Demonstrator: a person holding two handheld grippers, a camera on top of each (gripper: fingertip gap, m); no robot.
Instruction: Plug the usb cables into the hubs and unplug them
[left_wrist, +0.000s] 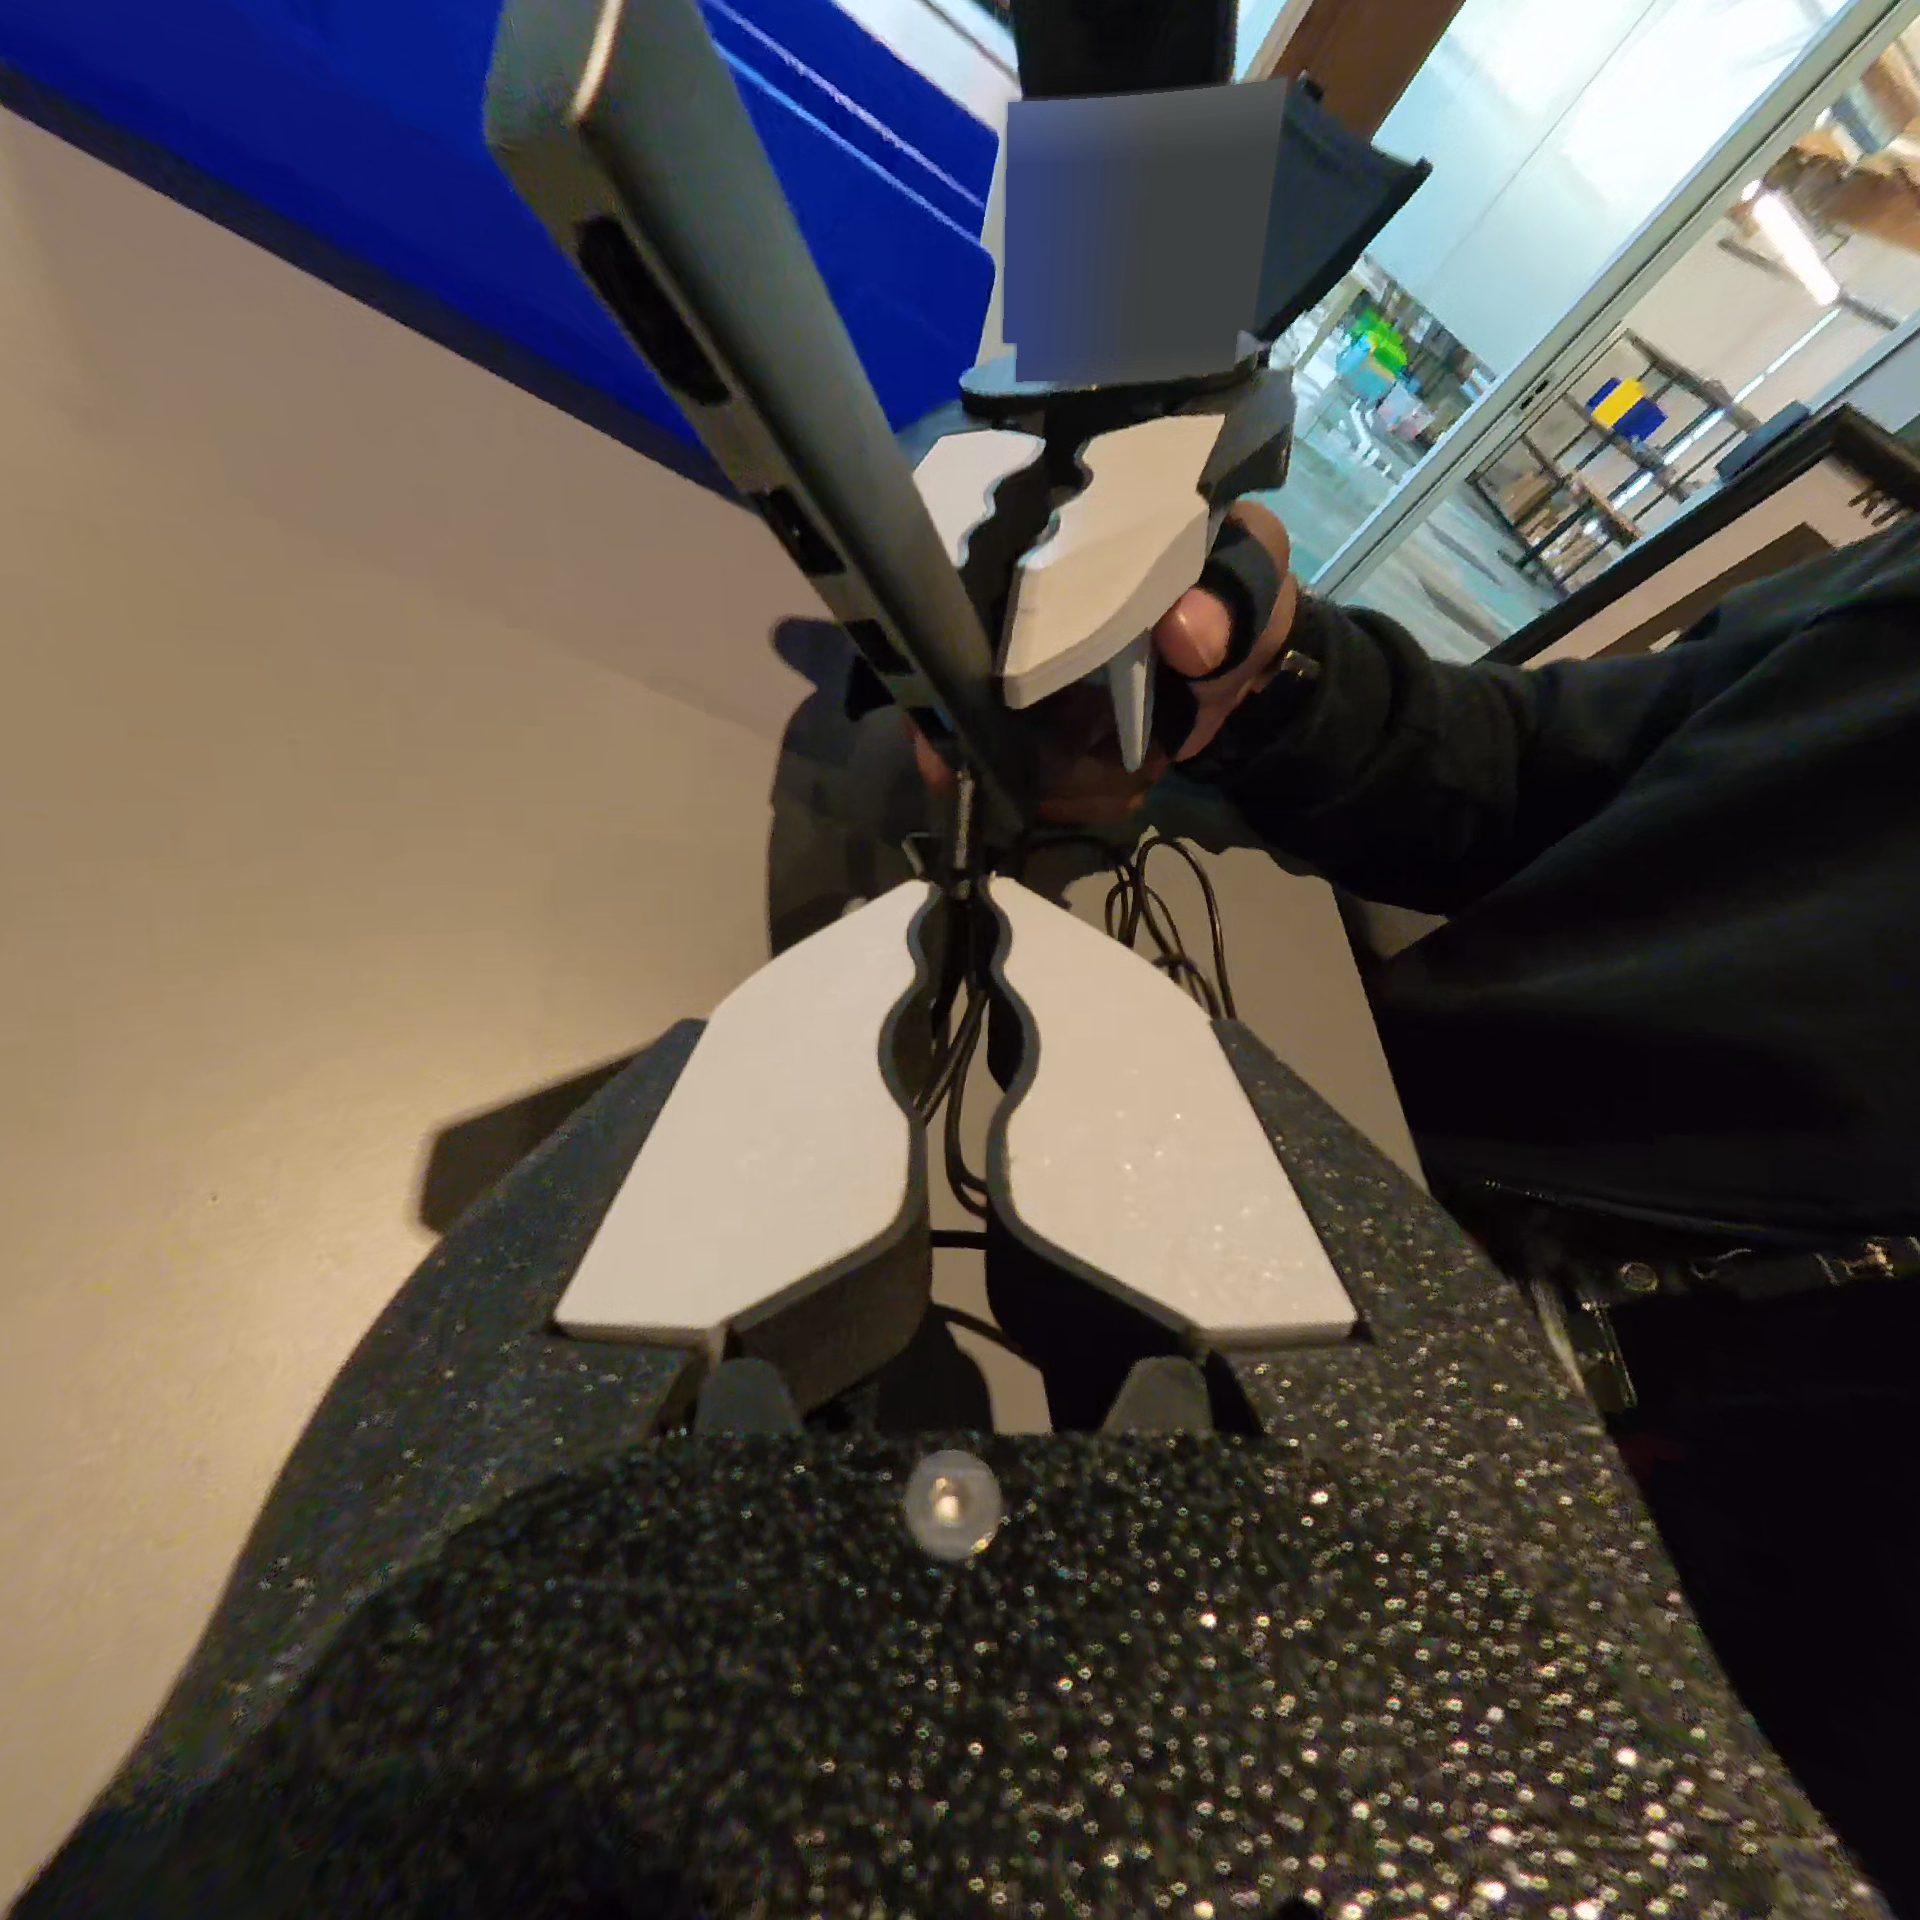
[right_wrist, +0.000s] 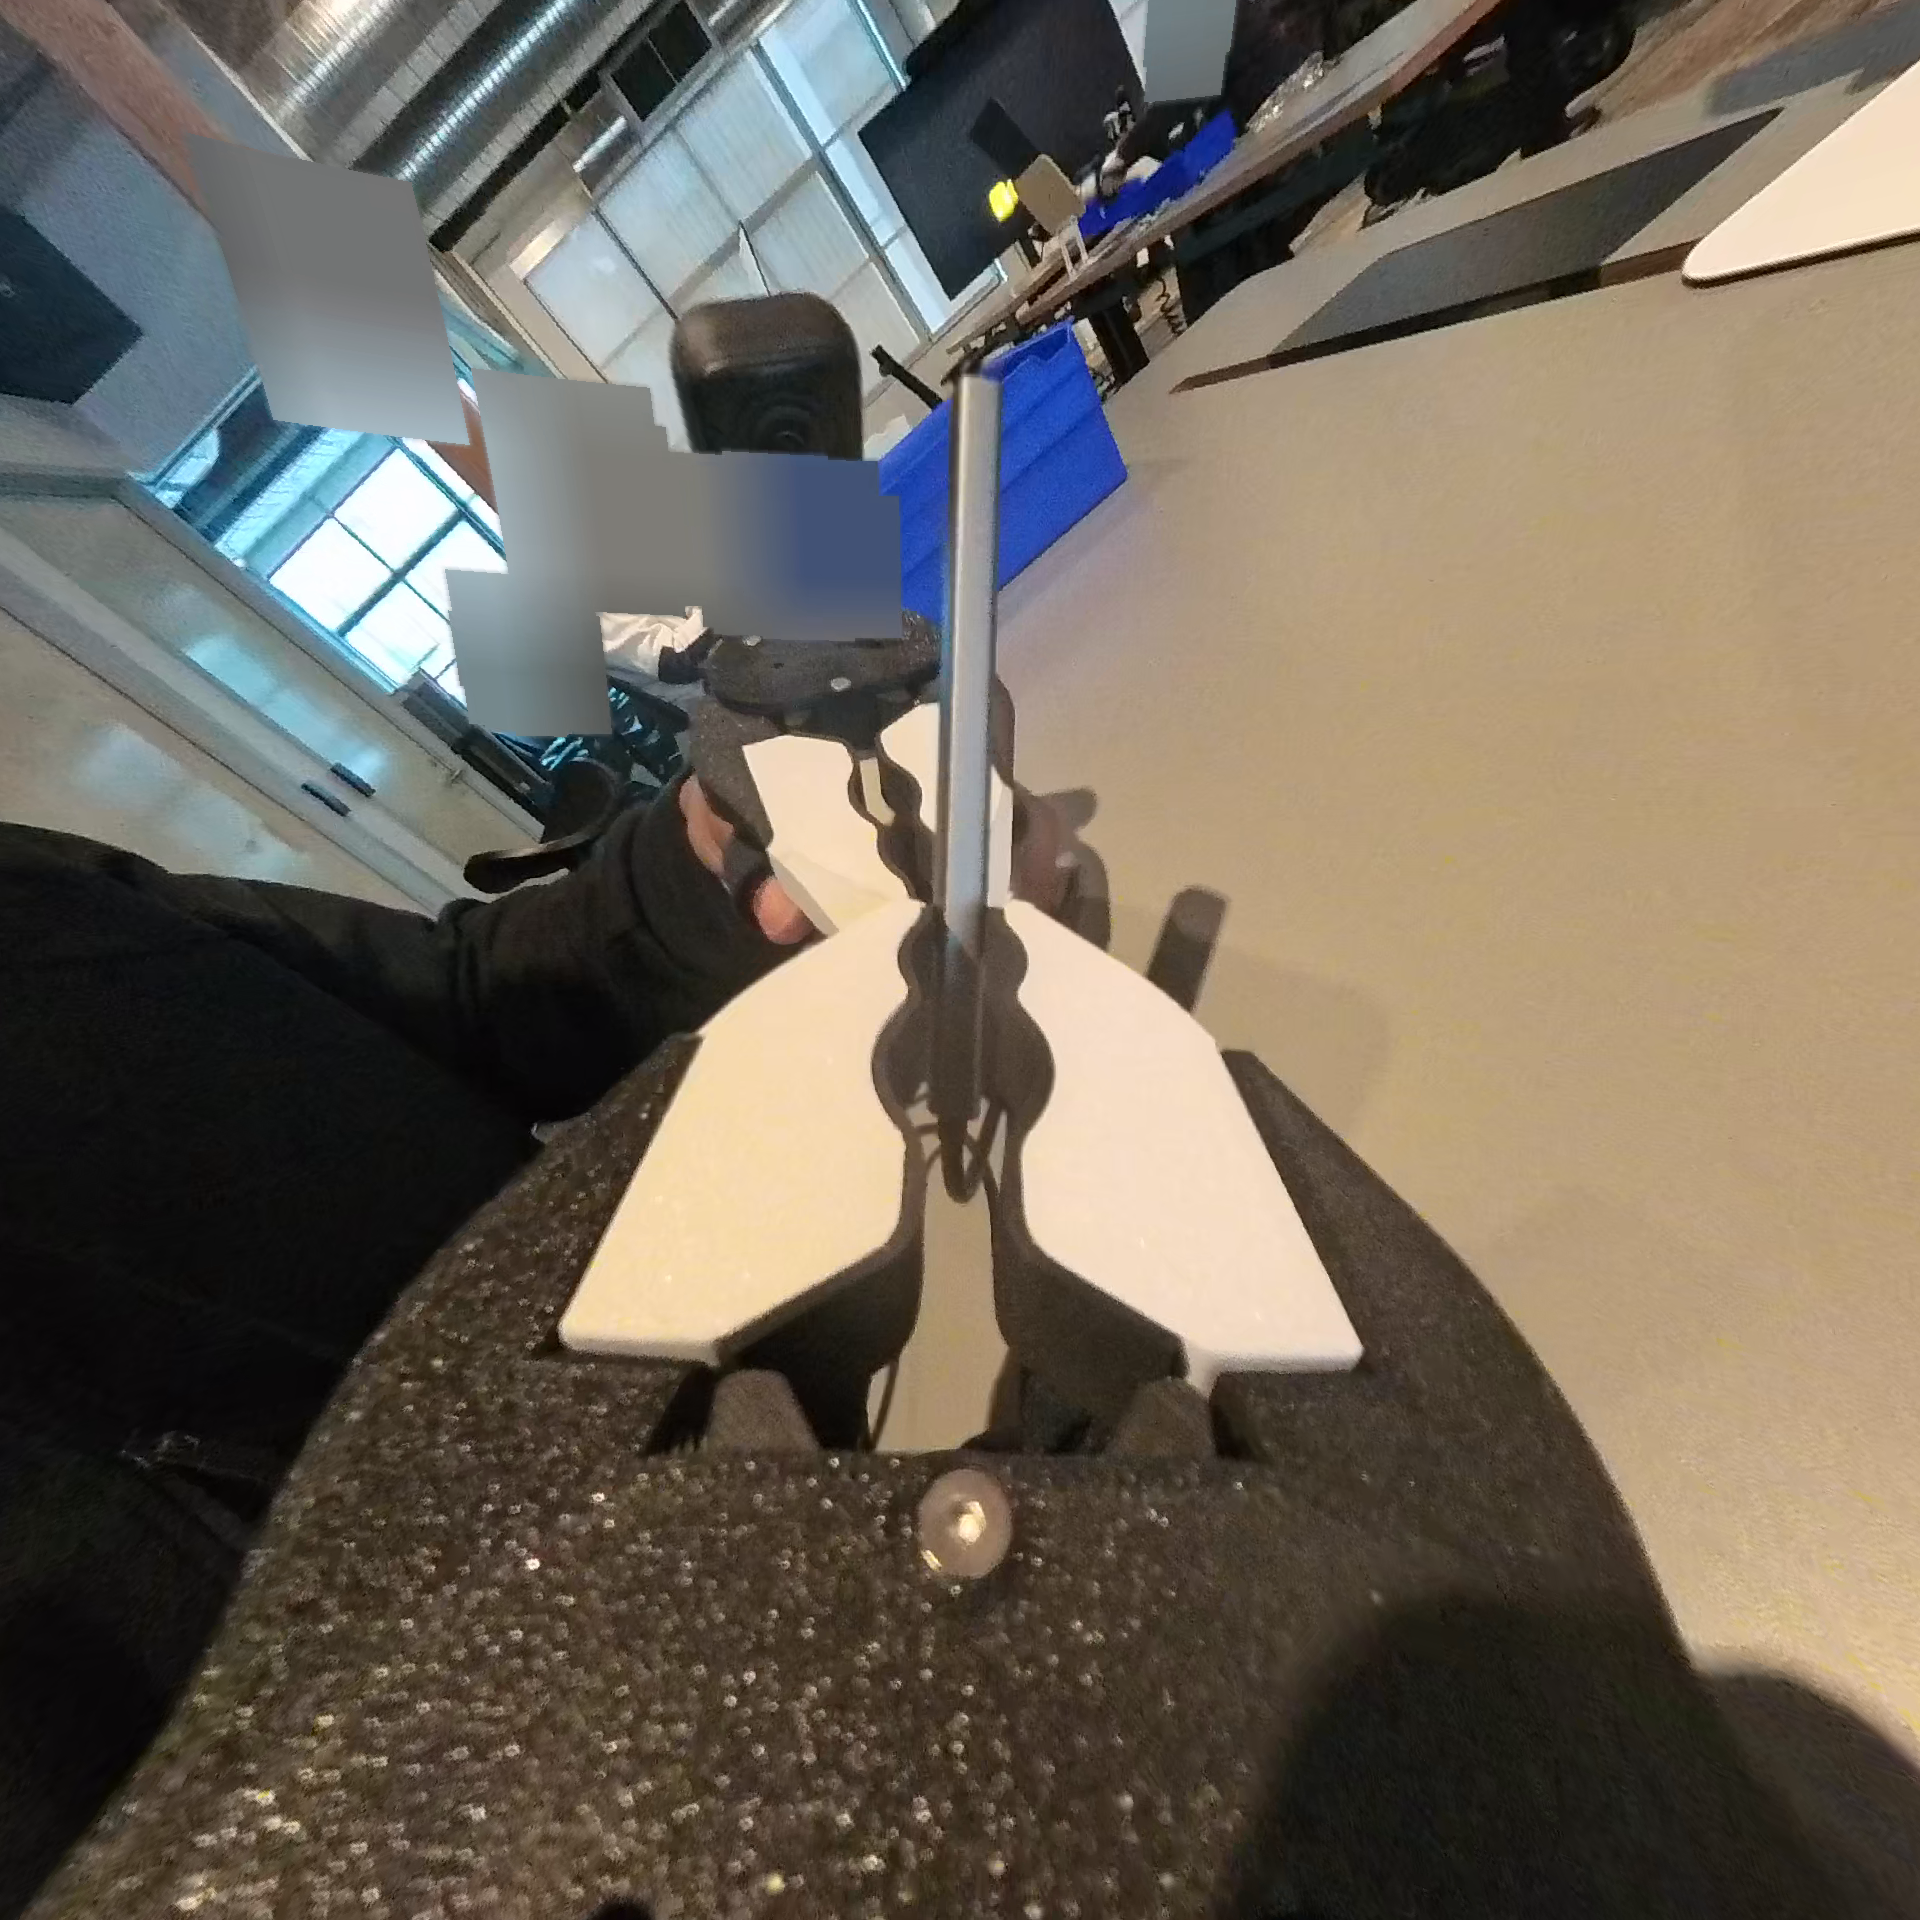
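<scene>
the grey hub (left_wrist: 727, 343) is held aloft, clamped by the right hand-held gripper (right_wrist: 961, 914); the left hand-held gripper (left_wrist: 961, 888) is closed, apparently on its black cable (left_wrist: 961, 1039); all visible ports are empty, so plugging remains outstanding

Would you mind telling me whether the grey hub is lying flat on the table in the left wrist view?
No, the grey hub is lifted off the table, its lower end between both grippers' tips.
</scene>
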